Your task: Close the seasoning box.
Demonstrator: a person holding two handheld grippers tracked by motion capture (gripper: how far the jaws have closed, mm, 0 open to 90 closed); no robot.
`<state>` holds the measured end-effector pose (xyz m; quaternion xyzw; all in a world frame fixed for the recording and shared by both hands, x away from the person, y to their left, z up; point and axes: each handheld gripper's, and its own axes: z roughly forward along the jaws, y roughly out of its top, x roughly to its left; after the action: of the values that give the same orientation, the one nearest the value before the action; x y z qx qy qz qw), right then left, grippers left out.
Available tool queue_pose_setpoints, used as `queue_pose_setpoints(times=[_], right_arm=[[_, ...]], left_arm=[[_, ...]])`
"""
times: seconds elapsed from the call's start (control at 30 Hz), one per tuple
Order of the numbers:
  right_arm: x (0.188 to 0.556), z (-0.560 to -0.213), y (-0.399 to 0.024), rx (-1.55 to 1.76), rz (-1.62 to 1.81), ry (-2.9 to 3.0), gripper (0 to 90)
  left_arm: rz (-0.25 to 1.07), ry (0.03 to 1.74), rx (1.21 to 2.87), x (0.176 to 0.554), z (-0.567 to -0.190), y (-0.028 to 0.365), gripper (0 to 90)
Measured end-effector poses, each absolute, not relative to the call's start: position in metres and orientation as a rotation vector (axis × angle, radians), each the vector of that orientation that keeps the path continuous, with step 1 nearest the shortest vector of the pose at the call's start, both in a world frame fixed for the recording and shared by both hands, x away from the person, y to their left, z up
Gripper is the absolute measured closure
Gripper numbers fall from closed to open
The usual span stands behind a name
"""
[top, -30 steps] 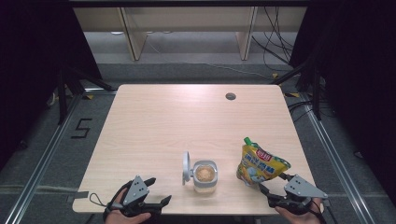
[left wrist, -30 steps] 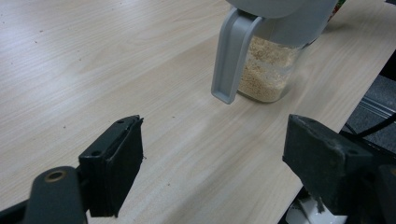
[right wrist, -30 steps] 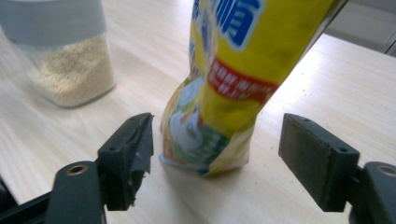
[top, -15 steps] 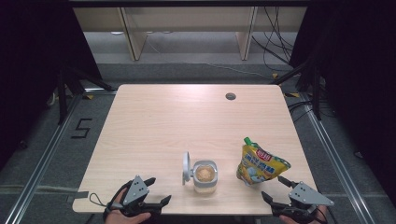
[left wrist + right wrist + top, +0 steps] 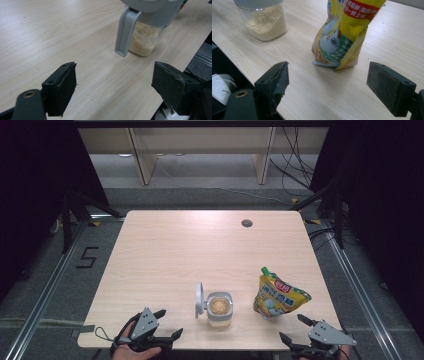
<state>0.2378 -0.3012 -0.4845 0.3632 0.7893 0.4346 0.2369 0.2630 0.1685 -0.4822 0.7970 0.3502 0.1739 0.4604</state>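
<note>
A clear jar (image 5: 219,309) of pale granules stands near the table's front edge, its grey lid (image 5: 199,300) hinged open on its left. The same jar (image 5: 145,37) and its lid (image 5: 125,32) show ahead in the left gripper view. A yellow pouch (image 5: 277,294) with a green spout stands to the jar's right. My left gripper (image 5: 166,325) rests open at the front left edge, with nothing between its jaws. My right gripper (image 5: 295,329) sits just in front of the pouch (image 5: 344,32); its jaws have just been opening and stand wide, empty.
The light wooden table (image 5: 200,250) has a round cable hole (image 5: 246,223) at the back right. Dark floor, metal rails and a floor mark "5" (image 5: 87,257) lie around it. Cables (image 5: 295,175) trail behind the table.
The right gripper has drawn back a little from the pouch toward the table's front edge. The left gripper, the jar and the pouch have stayed where they were.
</note>
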Motion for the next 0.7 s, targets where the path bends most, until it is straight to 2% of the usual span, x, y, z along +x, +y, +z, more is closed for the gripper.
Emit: queue_pose_setpoints(times=[0.17, 0.3, 0.4, 0.57, 0.63, 0.7], right_arm=[[0.239, -0.486, -0.301, 1.004, 1.19, 2.158, 18.7], [0.24, -0.486, -0.3, 0.994, 1.2, 2.163, 19.0], [0.239, -0.486, -0.299, 1.001, 1.208, 2.179, 19.3], [0.239, -0.484, -0.298, 1.002, 1.198, 2.184, 19.8], [0.239, -0.483, -0.298, 0.97, 1.186, 2.178, 19.9], [0.239, -0.483, -0.298, 0.977, 1.188, 2.175, 20.0]], left_arm=[[0.425, 0.858, 1.968, 0.266, -0.482, 0.165, 17.8], [0.415, 0.853, 1.969, 0.268, -0.479, 0.164, 22.9], [0.411, 0.807, 1.955, 0.27, -0.473, 0.161, 37.9], [0.468, 0.695, 1.968, 0.277, -0.461, 0.156, 75.1], [0.474, 0.724, 1.956, 0.278, -0.458, 0.153, 85.3], [0.473, 0.701, 1.959, 0.28, -0.454, 0.15, 89.0]])
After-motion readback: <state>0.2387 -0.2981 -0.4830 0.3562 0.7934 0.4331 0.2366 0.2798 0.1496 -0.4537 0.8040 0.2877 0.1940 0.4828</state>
